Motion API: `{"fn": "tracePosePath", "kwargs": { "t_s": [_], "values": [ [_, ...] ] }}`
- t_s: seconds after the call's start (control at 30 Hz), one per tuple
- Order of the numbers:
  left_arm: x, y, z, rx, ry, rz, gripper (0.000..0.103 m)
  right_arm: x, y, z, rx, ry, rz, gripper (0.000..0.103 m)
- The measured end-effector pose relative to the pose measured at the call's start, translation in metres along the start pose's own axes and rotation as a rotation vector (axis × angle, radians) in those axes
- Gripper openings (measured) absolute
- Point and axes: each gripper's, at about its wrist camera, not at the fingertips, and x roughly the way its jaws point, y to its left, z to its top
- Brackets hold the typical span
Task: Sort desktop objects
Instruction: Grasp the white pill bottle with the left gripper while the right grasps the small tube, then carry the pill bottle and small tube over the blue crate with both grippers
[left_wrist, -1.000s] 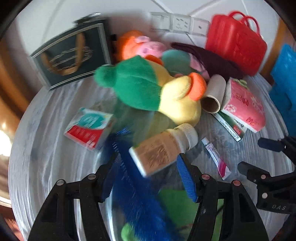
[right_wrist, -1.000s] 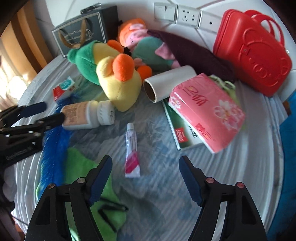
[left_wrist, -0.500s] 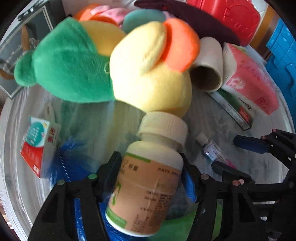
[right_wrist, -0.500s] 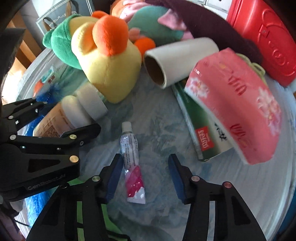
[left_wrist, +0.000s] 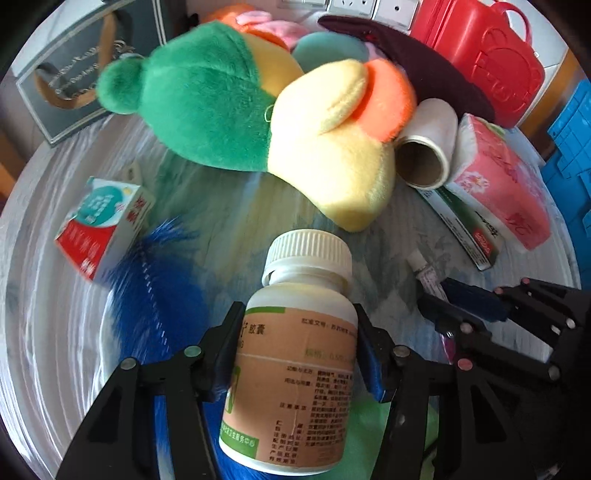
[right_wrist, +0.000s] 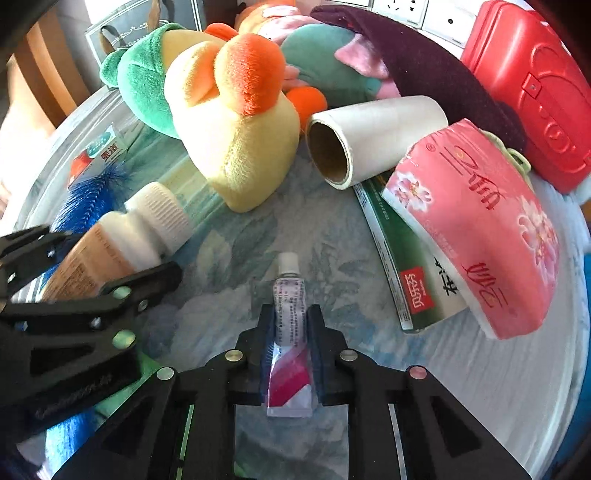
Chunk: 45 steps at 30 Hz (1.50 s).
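Glossy round table (right_wrist: 480, 387), plush toy (right_wrist: 236, 122), ribbed-cap bottle (left_wrist: 295, 354)

A round table (right_wrist: 461, 387) is carrying clutter around the yellow plush duck (right_wrist: 236, 140): a film roll (right_wrist: 369, 136) just beside it, a small tube (right_wrist: 290, 295) lying near.

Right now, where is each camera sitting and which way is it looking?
Left wrist view: sits on the left gripper, looking steeply down along its fingers at the bottle between its closing jaws; the right gripper shows at the right edge.
Right wrist view: sits on the right gripper, looking steeply down at the tube it is shut on; the left gripper shows at the left.
Both show: bottle, tube, plush duck, roll, pink pack, red case.
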Motion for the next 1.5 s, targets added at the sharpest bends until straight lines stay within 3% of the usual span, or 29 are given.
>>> {"fn": "tracePosePath", "kwargs": {
  "t_s": [0.23, 0.57, 1.03, 1.23, 1.5],
  "values": [
    [-0.047, 0.004, -0.024, -0.072, -0.053, -0.001, 0.052, -0.032, -0.005, -0.018, 0.015, -0.036, 0.03, 0.017],
    [-0.141, -0.012, -0.066, -0.1, -0.191, 0.001, 0.052, -0.123, 0.007, -0.031, 0.008, -0.163, 0.083, 0.017],
    [-0.26, -0.09, -0.109, -0.044, -0.416, 0.062, 0.052, -0.253, -0.006, -0.081, -0.004, -0.39, 0.064, 0.017],
    [-0.295, -0.14, -0.125, -0.047, -0.508, 0.092, 0.052, -0.312, -0.04, -0.116, -0.022, -0.504, 0.028, 0.017],
    [-0.33, -0.222, -0.135, 0.002, -0.587, 0.078, 0.052, -0.369, -0.096, -0.159, -0.009, -0.585, -0.041, 0.017]
  ]
}}
